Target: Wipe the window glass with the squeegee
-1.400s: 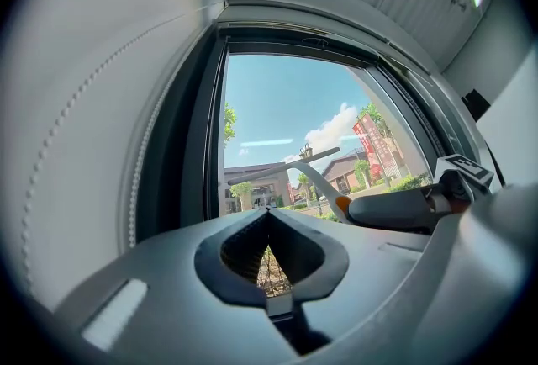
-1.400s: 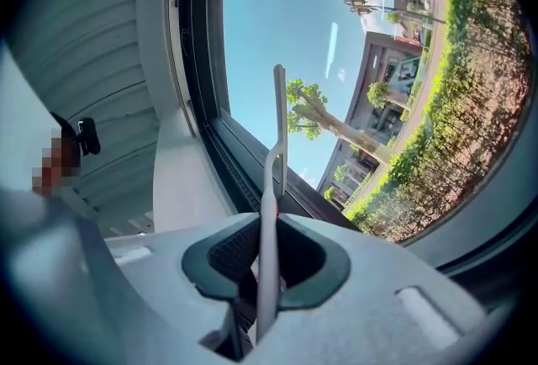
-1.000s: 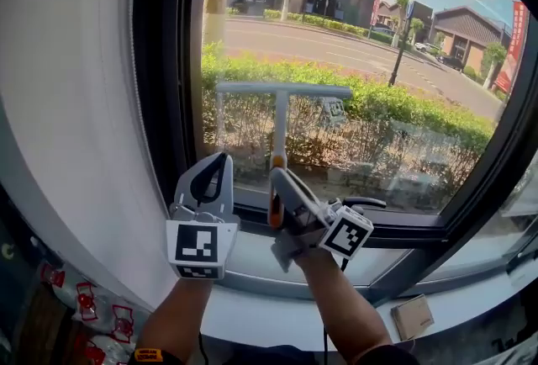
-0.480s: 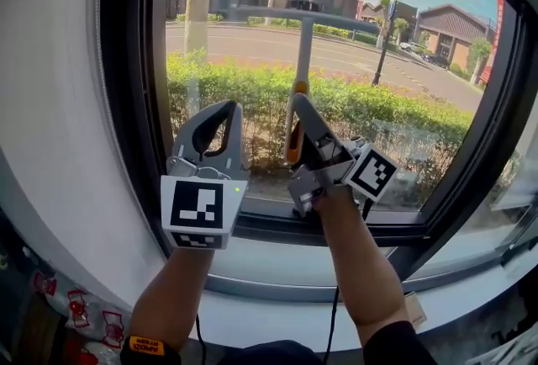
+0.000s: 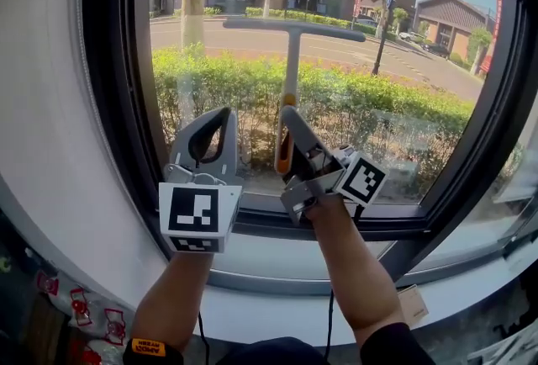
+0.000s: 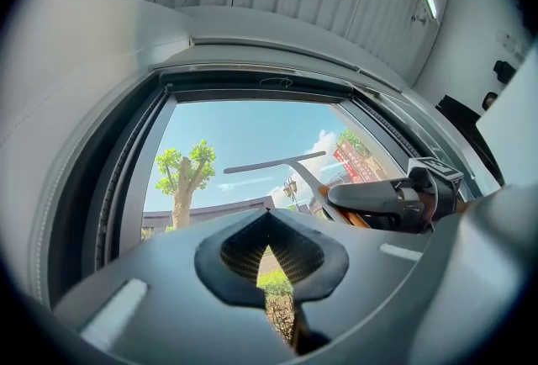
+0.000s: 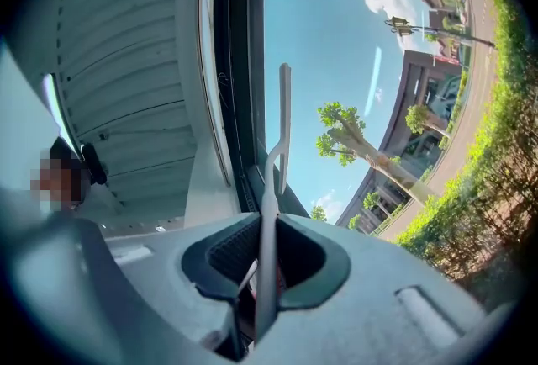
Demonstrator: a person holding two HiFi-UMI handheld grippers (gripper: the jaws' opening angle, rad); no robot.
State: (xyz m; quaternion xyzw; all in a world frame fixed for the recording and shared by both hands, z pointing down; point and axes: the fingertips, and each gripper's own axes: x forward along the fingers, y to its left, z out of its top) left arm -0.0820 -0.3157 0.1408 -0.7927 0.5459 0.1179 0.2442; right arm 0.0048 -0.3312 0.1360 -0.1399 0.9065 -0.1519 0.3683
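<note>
The squeegee has a grey T-shaped blade (image 5: 294,27) and a grey shaft that ends in an orange grip (image 5: 283,155). In the head view its blade lies flat against the window glass (image 5: 387,94), level with the road outside. My right gripper (image 5: 290,129) is shut on the squeegee's handle, jaws pointing up at the glass. In the right gripper view the shaft (image 7: 269,203) rises from between the shut jaws (image 7: 264,230). My left gripper (image 5: 212,124) is shut and empty, just left of the handle. The left gripper view shows its jaws (image 6: 269,219) shut, and the squeegee (image 6: 277,163) beyond them.
A black window frame (image 5: 113,103) borders the glass, with a white wall (image 5: 42,128) at its left. A grey sill (image 5: 269,267) runs below my arms. A small cardboard box (image 5: 414,304) lies at the lower right and red-printed packets (image 5: 84,309) at the lower left.
The right gripper has carried the squeegee up the glass, from the hedge's level to the road's level. The left gripper has risen alongside it and stayed shut.
</note>
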